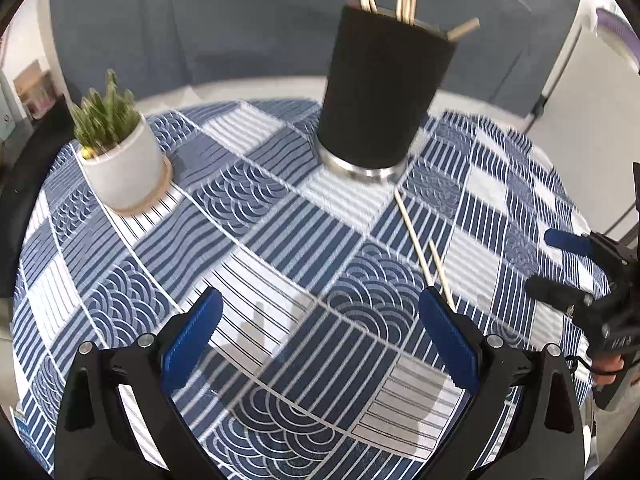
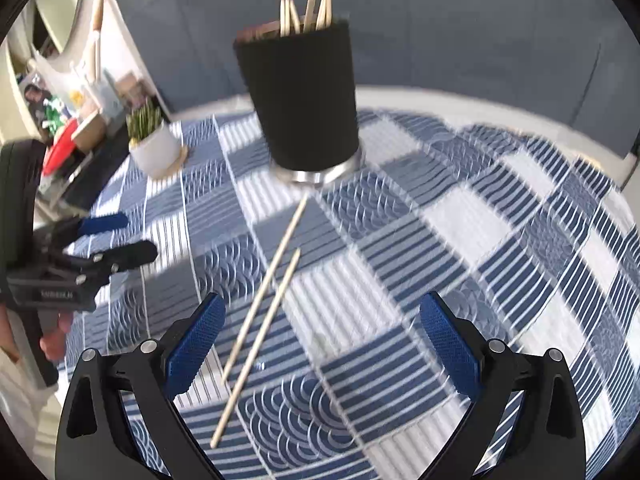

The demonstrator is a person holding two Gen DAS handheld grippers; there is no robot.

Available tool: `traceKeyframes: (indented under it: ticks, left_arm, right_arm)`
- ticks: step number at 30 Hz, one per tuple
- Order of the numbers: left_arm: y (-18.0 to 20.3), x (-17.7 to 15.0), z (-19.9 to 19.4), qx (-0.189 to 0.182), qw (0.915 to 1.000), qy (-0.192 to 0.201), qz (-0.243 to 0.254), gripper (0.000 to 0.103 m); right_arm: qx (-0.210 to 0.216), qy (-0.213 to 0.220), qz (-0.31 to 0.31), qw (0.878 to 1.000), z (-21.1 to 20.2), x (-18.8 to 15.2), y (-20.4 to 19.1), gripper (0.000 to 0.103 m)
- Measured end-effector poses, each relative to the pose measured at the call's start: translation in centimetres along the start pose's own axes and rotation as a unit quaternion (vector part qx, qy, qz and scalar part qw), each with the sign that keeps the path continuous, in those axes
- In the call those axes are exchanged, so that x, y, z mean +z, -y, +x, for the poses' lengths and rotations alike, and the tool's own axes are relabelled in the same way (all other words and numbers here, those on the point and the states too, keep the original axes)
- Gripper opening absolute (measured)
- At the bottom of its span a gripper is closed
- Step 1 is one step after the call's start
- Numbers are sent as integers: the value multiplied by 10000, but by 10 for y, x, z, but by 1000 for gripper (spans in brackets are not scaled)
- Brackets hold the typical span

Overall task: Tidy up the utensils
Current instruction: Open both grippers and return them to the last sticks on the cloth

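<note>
My left tongs [image 1: 320,344] stand spread wide with nothing between the blue pads, hanging over the bench's blue and white patterned cloth [image 1: 248,240]. My right tongs [image 2: 320,344] are spread just as wide and hold nothing either.

Straight ahead of both tongs stands the black holder [image 2: 304,100] on its shiny metal base, with several chopsticks [image 2: 308,10] sticking up out of it. In the left view one stick in the holder leans out over the rim toward the right.

Two loose chopsticks [image 2: 260,320] lie flat on the cloth, side by side and nearly parallel. They run from just in front of the holder's base back toward my right tongs, ending near the left pad [image 2: 192,348]. From the left tongs they lie ahead and to the right, their near ends just past the right pad [image 1: 448,340].

A small potted plant [image 1: 116,152] in a white pot sits on a saucer, ahead and to the left of both tongs, well apart from the holder.
</note>
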State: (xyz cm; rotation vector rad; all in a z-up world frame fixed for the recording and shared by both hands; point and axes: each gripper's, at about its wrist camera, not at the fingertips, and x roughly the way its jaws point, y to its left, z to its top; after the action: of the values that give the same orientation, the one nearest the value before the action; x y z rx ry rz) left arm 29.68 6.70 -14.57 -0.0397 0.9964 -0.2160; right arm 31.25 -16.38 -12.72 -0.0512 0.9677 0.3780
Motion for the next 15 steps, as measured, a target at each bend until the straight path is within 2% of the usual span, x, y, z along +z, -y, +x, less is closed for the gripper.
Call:
traceKeyframes:
  ticks: [7, 15]
  left_arm:
    - [13, -7, 27, -68, 9991, -382, 170, 96]
    - [28, 3, 51, -153, 9971, -608, 422, 96]
  right_arm:
    - [-154, -390, -261, 9988, 17, -26, -15, 94]
    - [-204, -662, -599, 9958, 37, -41, -32, 94]
